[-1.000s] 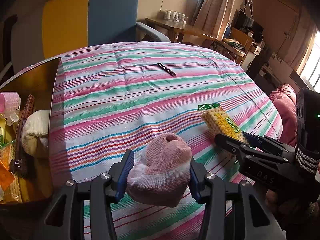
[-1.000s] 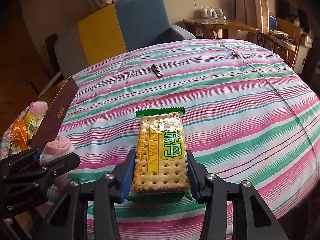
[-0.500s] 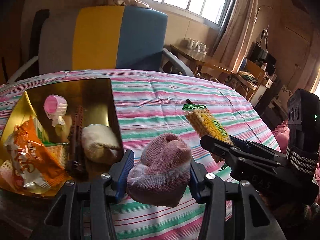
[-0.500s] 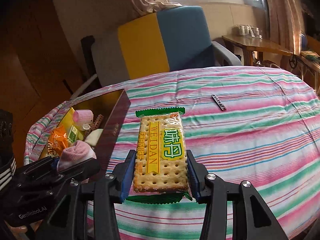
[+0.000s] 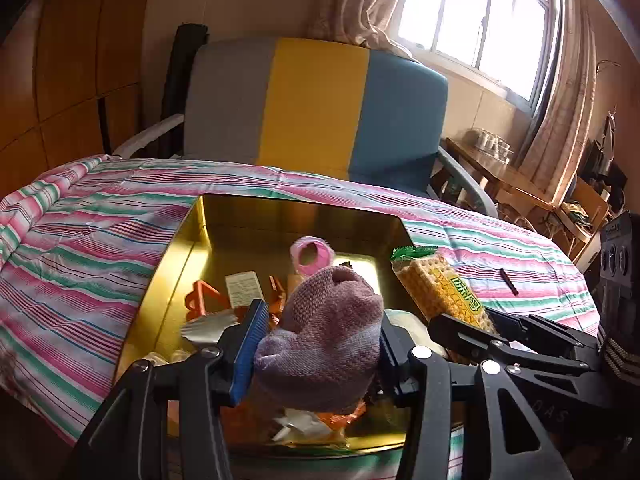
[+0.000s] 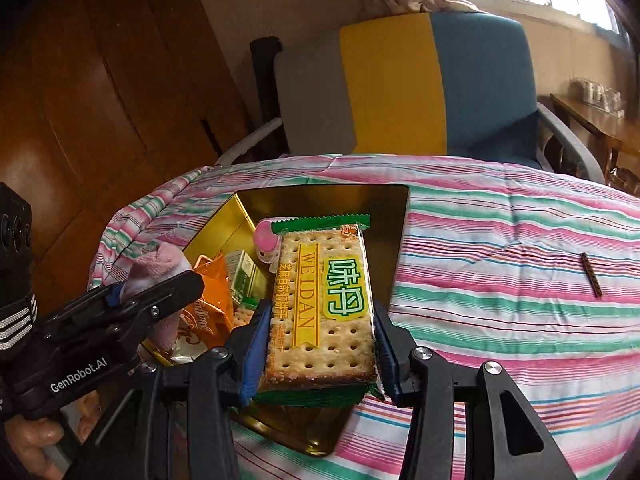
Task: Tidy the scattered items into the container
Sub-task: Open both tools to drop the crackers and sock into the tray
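Container: gold box (image 5: 188,256) at centre frame on the striped table (image 5: 80,240), already holding a pink cup-like piece (image 5: 310,254), orange wrappers (image 6: 210,280) and a small carton (image 5: 242,288). In transit: pink knitted sock (image 5: 320,340) clamped in the left tongs (image 5: 320,350) over the box's near end, and cracker packet (image 6: 324,304) clamped in the right tongs (image 6: 320,354) above its right side; neither released yet. Outstanding, by judgement: both drops, plus one dark perforated strip (image 6: 591,274) lying on the cloth at right, well apart from the box.
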A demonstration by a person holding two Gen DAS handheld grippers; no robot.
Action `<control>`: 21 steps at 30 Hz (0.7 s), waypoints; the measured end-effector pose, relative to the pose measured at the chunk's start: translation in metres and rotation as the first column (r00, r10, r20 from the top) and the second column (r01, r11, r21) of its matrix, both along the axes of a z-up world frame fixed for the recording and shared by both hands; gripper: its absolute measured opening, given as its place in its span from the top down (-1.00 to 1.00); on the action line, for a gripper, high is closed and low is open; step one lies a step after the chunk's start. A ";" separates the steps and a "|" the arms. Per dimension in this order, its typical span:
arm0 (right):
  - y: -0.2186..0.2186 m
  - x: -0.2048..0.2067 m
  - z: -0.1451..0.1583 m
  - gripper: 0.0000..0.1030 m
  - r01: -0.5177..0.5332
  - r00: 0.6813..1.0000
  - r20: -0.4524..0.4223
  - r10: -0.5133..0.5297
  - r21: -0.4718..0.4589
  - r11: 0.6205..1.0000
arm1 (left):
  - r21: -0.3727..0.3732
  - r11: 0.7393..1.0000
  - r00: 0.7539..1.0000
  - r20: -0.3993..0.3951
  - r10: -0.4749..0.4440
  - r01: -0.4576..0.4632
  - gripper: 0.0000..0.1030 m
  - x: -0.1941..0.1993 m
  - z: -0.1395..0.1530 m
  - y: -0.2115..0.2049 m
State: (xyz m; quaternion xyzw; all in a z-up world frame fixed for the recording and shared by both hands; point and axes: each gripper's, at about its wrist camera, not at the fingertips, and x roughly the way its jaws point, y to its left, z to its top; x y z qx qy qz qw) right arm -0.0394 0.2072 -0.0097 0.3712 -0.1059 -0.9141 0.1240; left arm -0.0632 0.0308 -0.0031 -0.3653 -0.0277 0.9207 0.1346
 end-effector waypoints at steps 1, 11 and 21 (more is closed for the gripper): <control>-0.006 -0.007 -0.002 0.07 -0.011 1.000 0.012 0.011 -0.007 1.000 | -0.004 1.000 1.000 0.003 0.013 -0.013 0.02 -0.005 -0.002 -0.005; -0.036 -0.040 -0.031 0.03 -0.038 0.994 0.107 0.039 -0.007 0.999 | -0.037 0.999 0.998 0.048 0.027 -0.026 0.02 -0.032 -0.023 -0.012; -0.033 -0.035 -0.031 0.03 -0.032 0.994 0.101 0.030 0.009 0.999 | 0.003 0.999 0.998 0.036 0.049 -0.049 0.02 -0.025 -0.016 -0.022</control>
